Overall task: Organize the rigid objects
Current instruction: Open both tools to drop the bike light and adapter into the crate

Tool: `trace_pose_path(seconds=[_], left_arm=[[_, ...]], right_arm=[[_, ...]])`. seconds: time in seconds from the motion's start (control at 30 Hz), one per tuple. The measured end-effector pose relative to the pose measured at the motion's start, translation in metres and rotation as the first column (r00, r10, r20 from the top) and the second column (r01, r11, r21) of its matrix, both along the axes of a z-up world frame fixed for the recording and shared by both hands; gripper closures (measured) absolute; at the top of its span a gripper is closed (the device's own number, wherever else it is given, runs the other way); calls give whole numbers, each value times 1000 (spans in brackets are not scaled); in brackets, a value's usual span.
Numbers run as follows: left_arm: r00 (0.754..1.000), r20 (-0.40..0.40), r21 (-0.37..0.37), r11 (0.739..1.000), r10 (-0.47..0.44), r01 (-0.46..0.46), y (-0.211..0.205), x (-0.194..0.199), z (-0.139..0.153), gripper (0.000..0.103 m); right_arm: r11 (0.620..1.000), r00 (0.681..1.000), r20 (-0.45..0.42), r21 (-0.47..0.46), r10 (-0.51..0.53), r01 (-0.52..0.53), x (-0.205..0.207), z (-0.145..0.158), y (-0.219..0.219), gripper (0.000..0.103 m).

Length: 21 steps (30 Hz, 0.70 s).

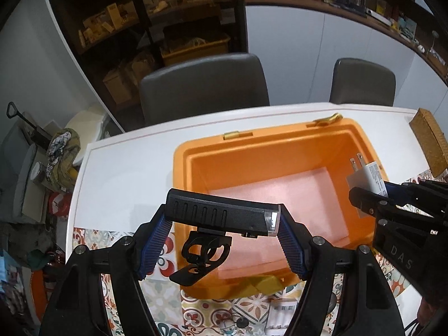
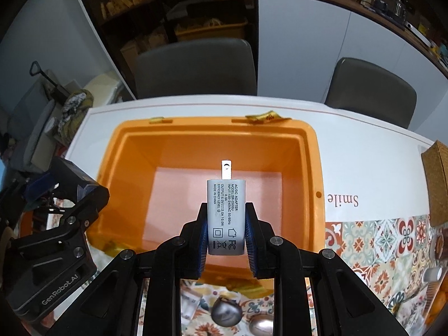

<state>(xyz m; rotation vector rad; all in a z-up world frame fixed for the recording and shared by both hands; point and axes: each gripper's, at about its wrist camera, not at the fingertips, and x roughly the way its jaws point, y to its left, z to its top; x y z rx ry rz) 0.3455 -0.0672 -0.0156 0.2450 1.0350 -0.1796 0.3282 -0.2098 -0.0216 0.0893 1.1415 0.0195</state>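
- White table (image 2: 364, 145), orange bin (image 2: 313, 168) open, nothing inside yet.
- Left gripper (image 1: 224, 221) clamped on black bike light (image 1: 221, 215), over near rim.
- Right gripper (image 2: 226, 224) pinches white adapter (image 2: 226, 212) above bin.
- Both drops pending.

orange bins (image 2: 310, 168): 1
black bike lights (image 1: 221, 215): 1
white plug adapters (image 2: 226, 218): 1
grippers: 2, left gripper (image 1: 224, 224) and right gripper (image 2: 226, 232)
grey chairs: 2 (image 1: 204, 86) (image 1: 364, 81)
woven boxes (image 1: 429, 140): 1
metal domes: 2 (image 2: 226, 312) (image 2: 260, 323)
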Motion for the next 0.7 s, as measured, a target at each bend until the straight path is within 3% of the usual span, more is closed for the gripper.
trace_pose_path(seconds=[0.43, 0.7], left_arm=[[994, -107, 40, 999, -9, 14, -15, 19, -39, 29], [993, -120, 77, 997, -10, 19, -18, 21, -48, 29]], right_arm=[[1000, 996, -83, 3, -11, 11, 13, -33, -6, 79], [1000, 994, -105, -3, -4, 3, 12, -43, -4, 79]])
